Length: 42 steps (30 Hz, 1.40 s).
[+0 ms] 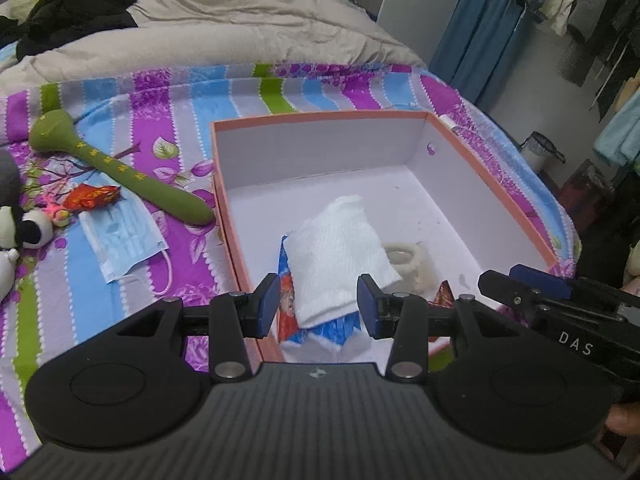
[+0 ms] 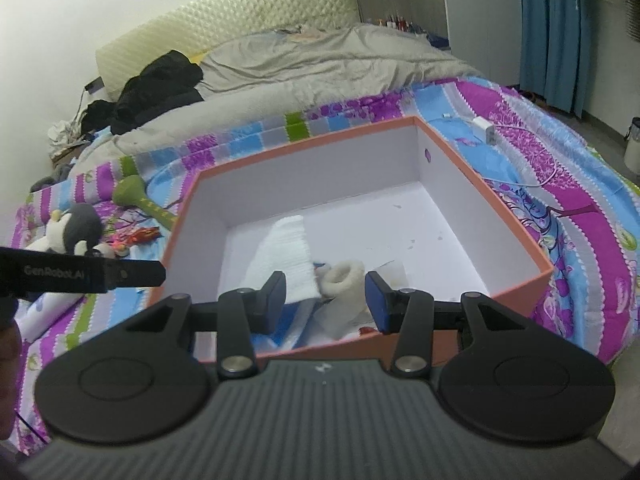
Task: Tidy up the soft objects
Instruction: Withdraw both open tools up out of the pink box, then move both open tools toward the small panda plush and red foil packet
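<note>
An orange box (image 1: 224,184) with a white inside stands on the striped bedspread. In it lie a folded white towel (image 1: 340,248), a cream fuzzy ring (image 1: 408,260) and a blue-and-red packet (image 1: 288,300) partly under the towel. My left gripper (image 1: 319,304) hovers open over the towel's near end, with its pads touching nothing. My right gripper (image 2: 326,296) is open above the cream ring (image 2: 344,276) and the towel (image 2: 284,256), also holding nothing. Each gripper shows at the edge of the other's view. Left of the box lie a green soft mallet (image 1: 120,172), a blue face mask (image 1: 120,240) and a penguin plush (image 2: 76,228).
A red wrapper (image 1: 92,196) lies by the mask. A grey duvet (image 1: 224,28) and black clothes (image 1: 76,8) cover the far bed. A white charger (image 2: 486,128) with its cable lies right of the box (image 2: 520,240). Blue curtains and hanging clothes stand at the right.
</note>
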### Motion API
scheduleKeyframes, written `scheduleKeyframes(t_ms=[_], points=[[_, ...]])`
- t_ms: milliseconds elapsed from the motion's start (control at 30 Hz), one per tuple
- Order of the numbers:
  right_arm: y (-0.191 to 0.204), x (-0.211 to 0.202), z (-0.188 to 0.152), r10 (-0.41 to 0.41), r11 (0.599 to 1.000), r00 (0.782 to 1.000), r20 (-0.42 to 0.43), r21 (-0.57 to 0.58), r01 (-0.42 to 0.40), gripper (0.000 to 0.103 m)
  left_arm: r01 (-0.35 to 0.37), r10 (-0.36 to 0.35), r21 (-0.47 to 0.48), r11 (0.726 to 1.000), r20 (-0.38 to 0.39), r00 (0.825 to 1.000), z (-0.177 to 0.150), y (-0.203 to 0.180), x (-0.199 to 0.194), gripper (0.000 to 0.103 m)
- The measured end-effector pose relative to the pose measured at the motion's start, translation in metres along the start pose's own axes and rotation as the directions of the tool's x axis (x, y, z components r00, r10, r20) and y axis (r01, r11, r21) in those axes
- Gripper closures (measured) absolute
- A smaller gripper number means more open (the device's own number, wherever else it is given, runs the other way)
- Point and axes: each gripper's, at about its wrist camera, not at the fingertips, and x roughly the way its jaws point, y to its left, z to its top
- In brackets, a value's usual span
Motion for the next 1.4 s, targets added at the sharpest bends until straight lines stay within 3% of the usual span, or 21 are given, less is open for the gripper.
scheduleKeyframes(t_ms=[367, 633, 933, 1400], points=[[0.036, -0.058, -0.028, 0.057, 0.998, 0.997, 0.053, -0.032, -0.056, 0.056, 0.016, -0.017, 0.013, 1.000, 0.107, 0.994, -0.035, 0.001, -0.082, 0.055], [0.062, -0.087, -0.046, 0.107, 0.991, 0.992, 0.067, -0.083, -0.102, 0.056, 0.009, -0.005, -0.034, 0.999, 0.124, 0.992, -0.076, 0.015, -0.125, 0.055], [0.084, -0.106, -0.066, 0.143, 0.985, 0.987, 0.076, -0.111, -0.134, 0.056, -0.023, 0.034, -0.075, 0.997, 0.155, 0.987, -0.121, 0.035, -0.170, 0.055], [0.131, -0.113, -0.107, 0.247, 0.956, 0.968, 0.051, -0.176, -0.235, 0.056, -0.074, 0.103, -0.142, 0.987, 0.211, 0.972, -0.182, 0.067, -0.209, 0.055]])
